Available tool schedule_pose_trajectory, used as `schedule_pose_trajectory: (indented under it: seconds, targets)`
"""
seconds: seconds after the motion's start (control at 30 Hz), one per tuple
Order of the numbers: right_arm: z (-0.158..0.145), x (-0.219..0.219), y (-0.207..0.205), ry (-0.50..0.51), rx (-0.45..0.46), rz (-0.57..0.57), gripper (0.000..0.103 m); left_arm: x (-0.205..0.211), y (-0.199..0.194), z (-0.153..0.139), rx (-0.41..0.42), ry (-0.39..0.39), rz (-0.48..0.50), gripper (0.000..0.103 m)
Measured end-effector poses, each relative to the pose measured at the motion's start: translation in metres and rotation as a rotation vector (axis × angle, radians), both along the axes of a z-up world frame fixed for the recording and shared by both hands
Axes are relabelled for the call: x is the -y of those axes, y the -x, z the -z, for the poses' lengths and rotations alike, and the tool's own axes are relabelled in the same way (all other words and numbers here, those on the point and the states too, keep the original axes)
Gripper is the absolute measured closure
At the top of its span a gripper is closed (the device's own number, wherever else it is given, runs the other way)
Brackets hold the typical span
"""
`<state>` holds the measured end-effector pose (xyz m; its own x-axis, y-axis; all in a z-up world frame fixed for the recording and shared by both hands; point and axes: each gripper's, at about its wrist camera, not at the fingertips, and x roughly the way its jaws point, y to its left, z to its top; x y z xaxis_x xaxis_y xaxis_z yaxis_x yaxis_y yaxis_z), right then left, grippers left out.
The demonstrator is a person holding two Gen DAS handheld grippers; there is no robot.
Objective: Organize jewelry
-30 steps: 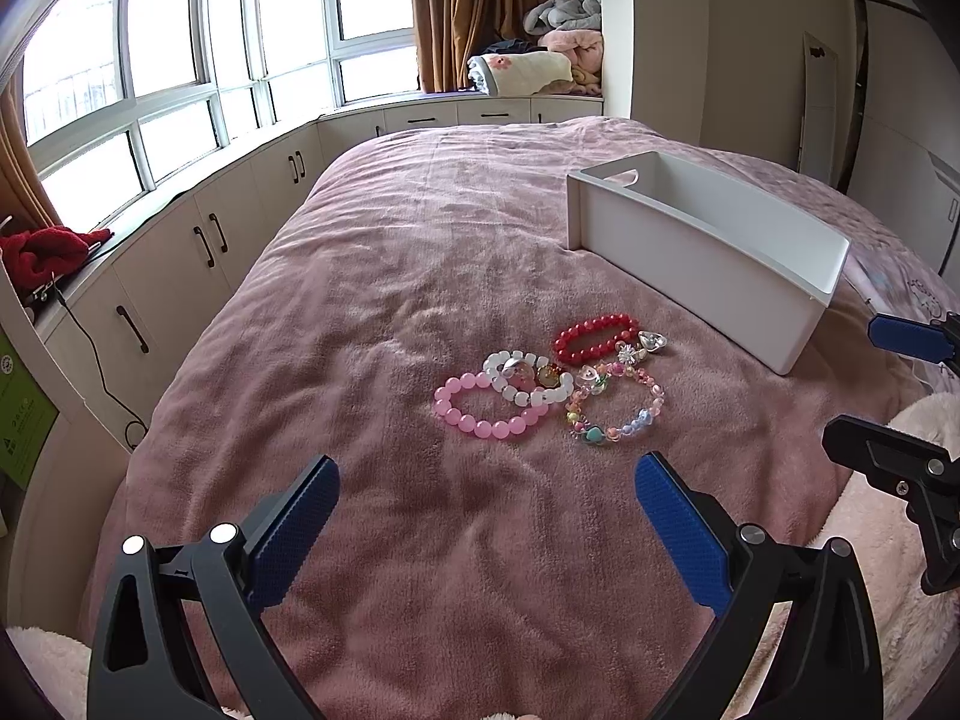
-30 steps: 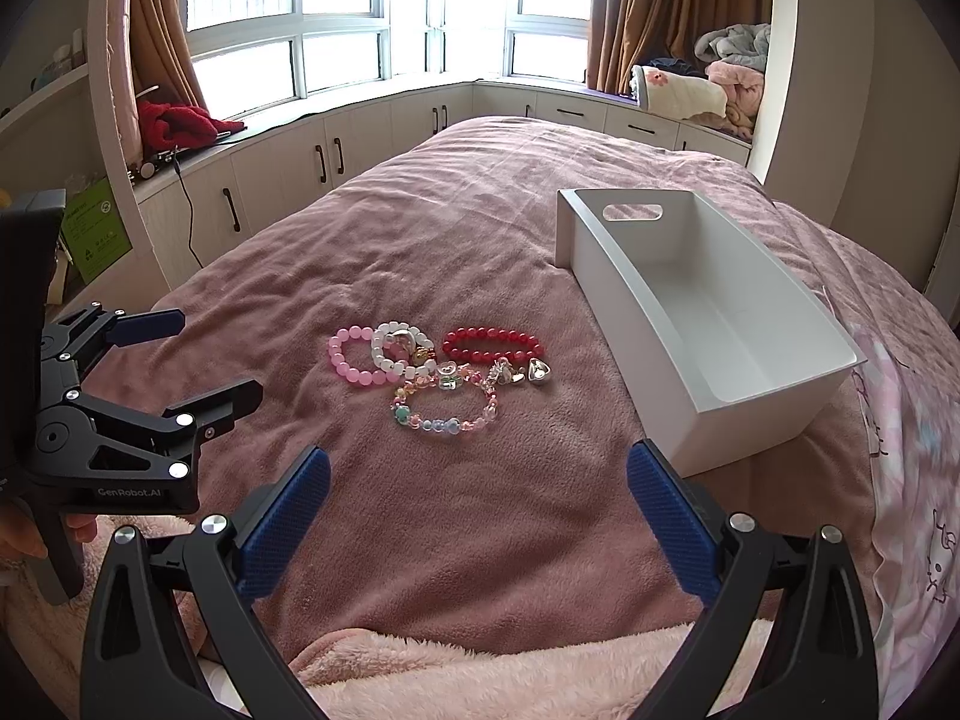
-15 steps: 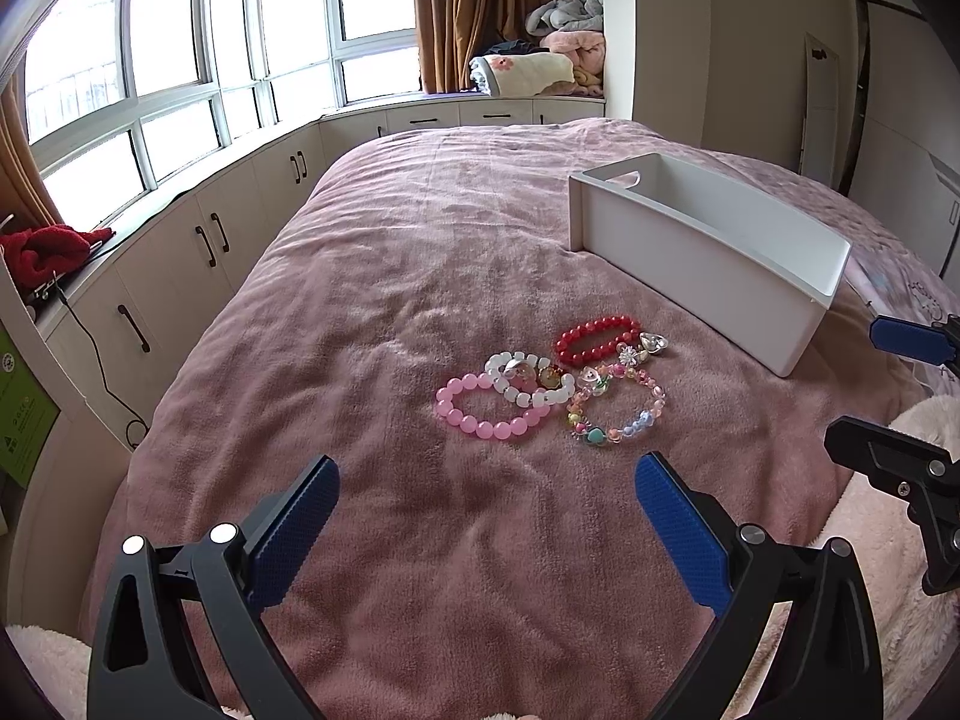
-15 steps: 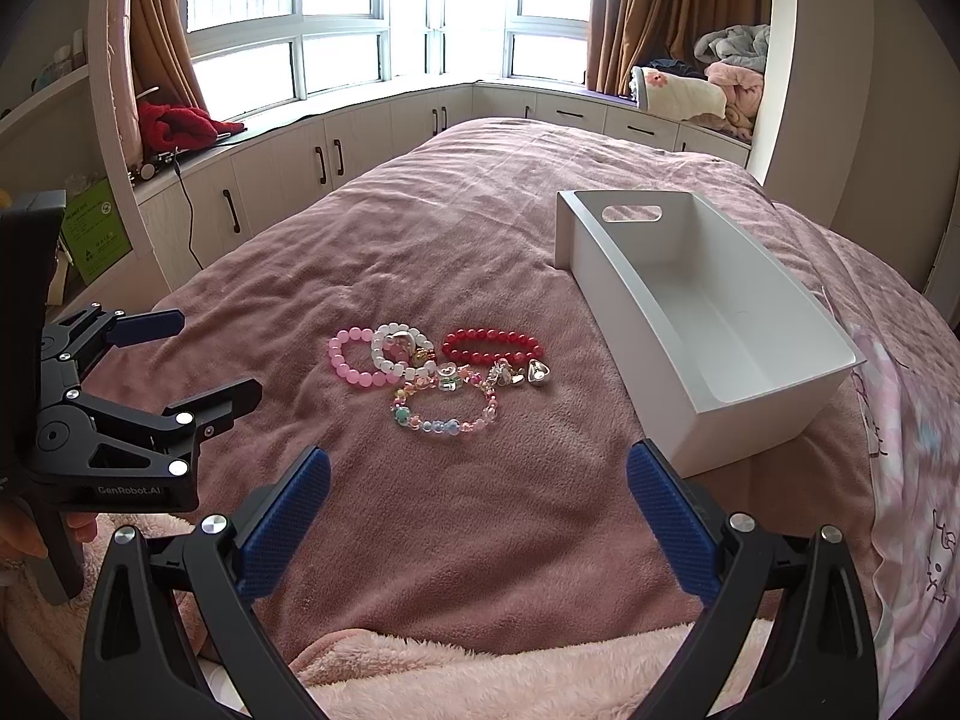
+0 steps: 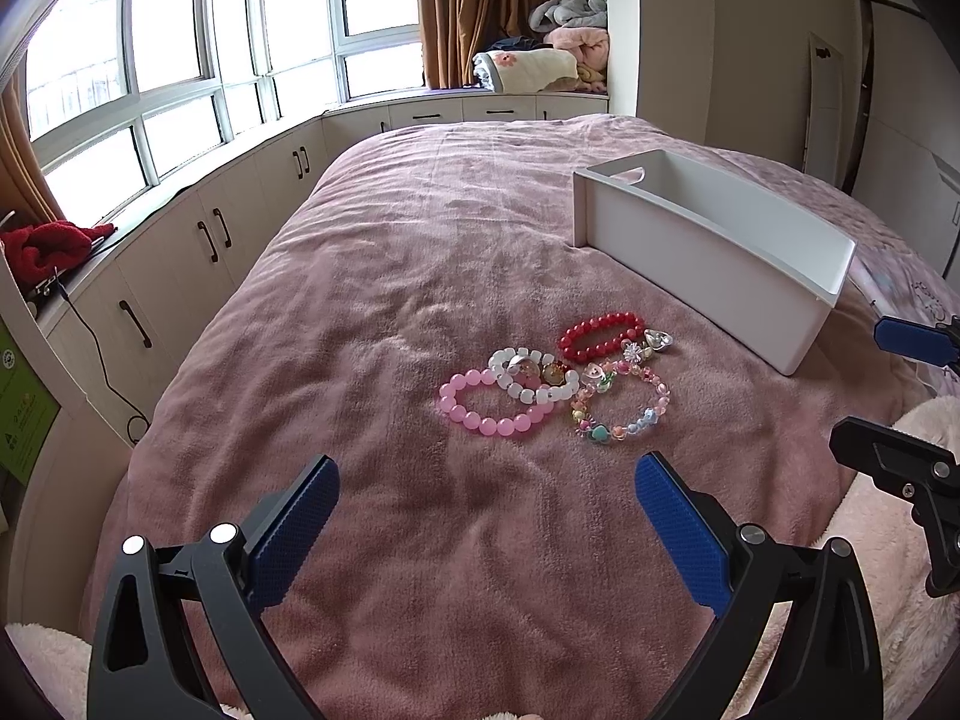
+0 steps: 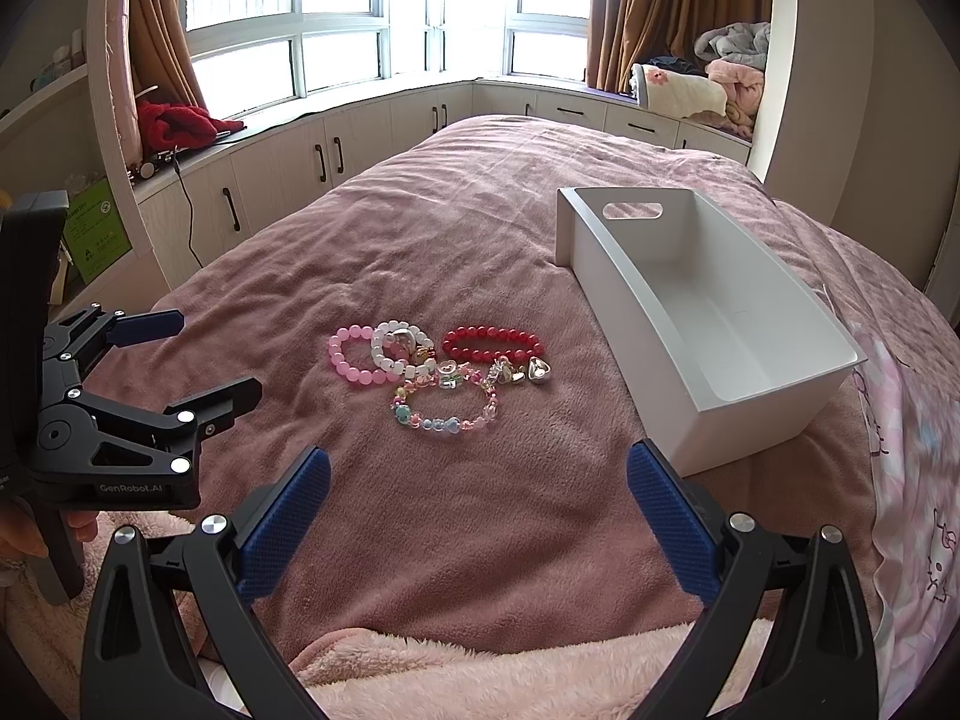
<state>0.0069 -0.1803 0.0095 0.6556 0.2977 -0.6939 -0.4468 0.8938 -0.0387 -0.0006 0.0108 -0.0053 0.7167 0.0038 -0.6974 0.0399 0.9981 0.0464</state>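
Several bead bracelets lie in a cluster on the pink bedspread: a pink one (image 5: 489, 406) (image 6: 354, 357), a white one (image 5: 531, 375) (image 6: 403, 351), a red one (image 5: 600, 336) (image 6: 492, 343) and a multicoloured one (image 5: 621, 408) (image 6: 444, 405). An empty white bin (image 5: 714, 252) (image 6: 708, 324) stands to their right. My left gripper (image 5: 486, 510) is open and empty, short of the bracelets; it also shows in the right wrist view (image 6: 207, 354). My right gripper (image 6: 477, 498) is open and empty, near the bed's front edge.
The bedspread (image 5: 420, 276) covers the bed. A fluffy pale pink blanket (image 6: 510, 672) lies at the near edge. White window-seat cabinets (image 5: 180, 252) run along the left, with a red cloth (image 5: 48, 243) on top. Folded blankets (image 5: 552, 60) are piled at the far window.
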Motion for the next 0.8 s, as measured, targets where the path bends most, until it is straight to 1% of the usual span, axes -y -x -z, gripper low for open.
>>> schedule_pose_trajectory:
  seconds: [0.27,0.43,0.53,0.67,0.8]
  targets:
    - [0.000,0.000,0.000,0.001,-0.001,-0.001,0.005,-0.001,0.000,0.000,0.001,0.006,0.001,0.003]
    - [-0.001,-0.002,-0.002,0.004,-0.007,-0.008,0.005,-0.004,-0.003,0.000,-0.006,0.040,-0.006,0.003]
    - [-0.004,-0.005,-0.006,-0.015,-0.014,-0.023,0.005,-0.007,-0.009,-0.004,-0.010,0.071,-0.005,0.003]
    - [-0.008,-0.009,-0.018,-0.045,-0.017,-0.027,0.005,-0.007,-0.020,-0.012,0.007,0.049,-0.004,0.003]
    - [-0.010,-0.019,-0.033,-0.042,-0.018,-0.040,0.005,-0.007,-0.036,-0.015,0.006,0.013,0.004,0.003]
